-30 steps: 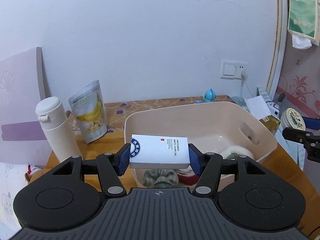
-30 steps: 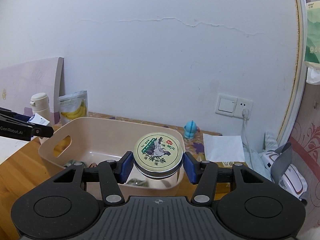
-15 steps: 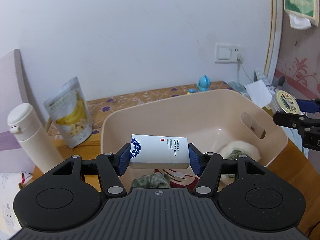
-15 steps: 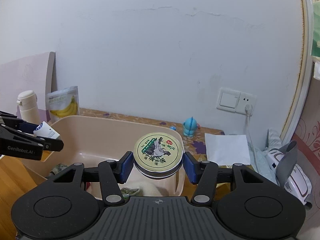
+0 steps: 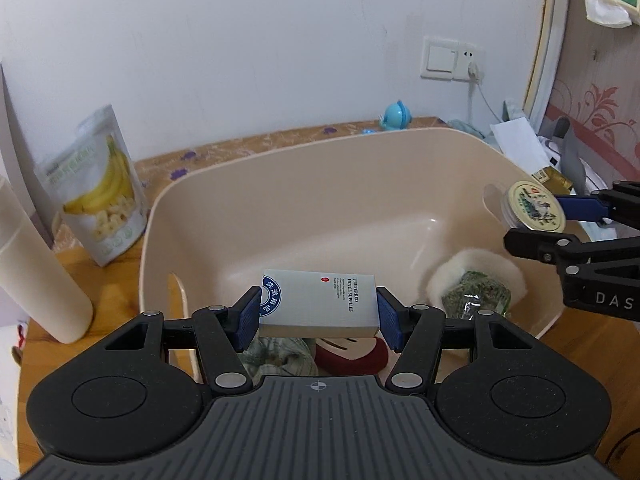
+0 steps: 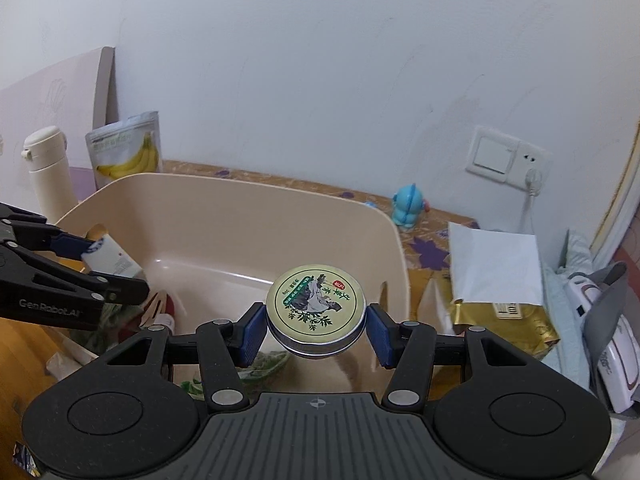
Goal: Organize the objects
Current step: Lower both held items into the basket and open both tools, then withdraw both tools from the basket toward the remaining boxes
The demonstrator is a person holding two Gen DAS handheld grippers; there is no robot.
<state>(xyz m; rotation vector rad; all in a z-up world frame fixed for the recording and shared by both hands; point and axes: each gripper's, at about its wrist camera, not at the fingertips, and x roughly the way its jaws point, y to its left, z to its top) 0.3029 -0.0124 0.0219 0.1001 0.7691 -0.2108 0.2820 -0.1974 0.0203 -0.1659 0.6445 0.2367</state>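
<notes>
Showing one wooden table [image 5: 48,276] against a white wall, the scene centres on one beige plastic tub [image 5: 320,160] with a cut-out handle in each end wall. Inside the tub lie one cream fleecy item [image 5: 480,268] with a green leafy packet [image 5: 476,300] on it, one greenish crumpled cloth [image 5: 280,356], and one dark red item [image 5: 352,356] whose kind cannot be told. Two hand-held grippers are present. Left gripper [image 5: 318,314]: clamped on one flat white box [image 5: 320,302] with a blue round emblem and small print, held level above the near end of the tub, over the cloth. Right gripper [image 6: 316,322]: clenched around one round tin [image 6: 316,304] with a yellow-green printed lid, held lid-up above the opposite end of the tub, just inside its rim. Outside the tub, on its left, stand one cream flask [image 6: 46,164] and one banana-chip pouch [image 5: 96,188], both upright. Behind the tub stands one small blue toy figure [image 6: 408,208]. To its right lie one white paper packet [image 6: 496,268] over one gold foil pack [image 6: 508,320]. One switch-and-socket plate [image 6: 508,156] sits on the wall with a plug in it.
</notes>
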